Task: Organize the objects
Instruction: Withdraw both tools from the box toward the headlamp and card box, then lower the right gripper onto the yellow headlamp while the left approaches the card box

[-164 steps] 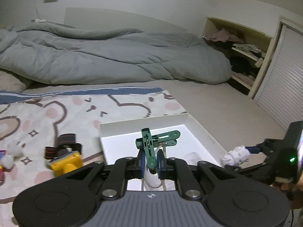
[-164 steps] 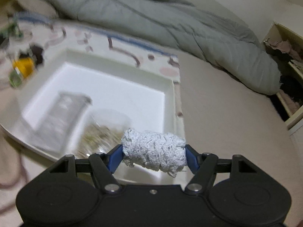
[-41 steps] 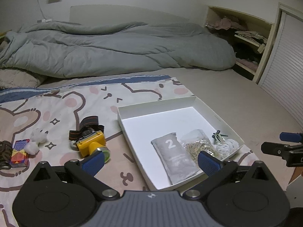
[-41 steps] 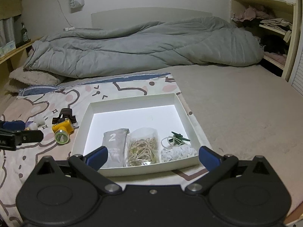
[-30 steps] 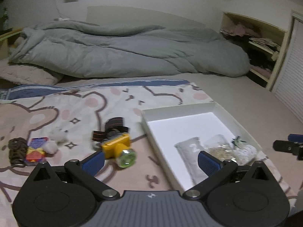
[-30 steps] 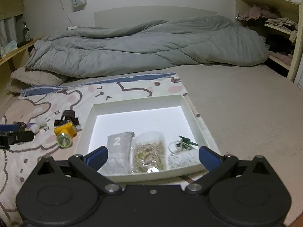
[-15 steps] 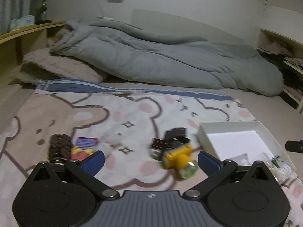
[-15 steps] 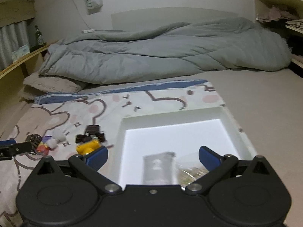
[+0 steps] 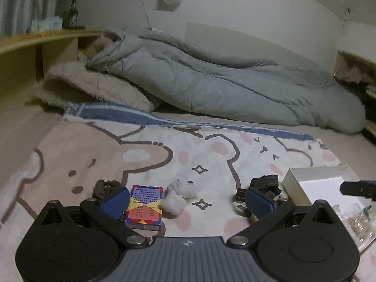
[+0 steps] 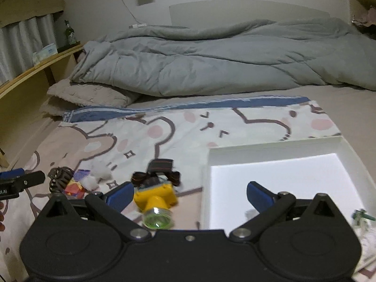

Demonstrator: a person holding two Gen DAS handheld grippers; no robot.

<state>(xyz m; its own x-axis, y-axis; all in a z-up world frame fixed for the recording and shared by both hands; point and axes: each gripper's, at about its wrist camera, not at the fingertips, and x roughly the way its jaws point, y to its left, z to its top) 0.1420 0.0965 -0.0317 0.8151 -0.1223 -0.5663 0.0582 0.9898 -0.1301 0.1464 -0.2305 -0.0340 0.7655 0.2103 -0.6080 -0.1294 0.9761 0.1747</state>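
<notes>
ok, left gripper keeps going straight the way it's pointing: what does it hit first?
Probably the white cotton balls on the bear-print blanket, roughly centred between the open left gripper fingers. The colourful card box lies just inside its left finger. Depth is hard to judge.

A bed with a bear-print sheet point(image 9: 164, 155) carries a rumpled grey duvet point(image 9: 211, 87), shallow white cardboard box point(image 10: 277, 152), yellow headlamp point(image 10: 155, 196), colourful card pack point(image 9: 144, 208), white cotton balls point(image 9: 178, 195) and a dark coiled cord point(image 10: 60, 176).
</notes>
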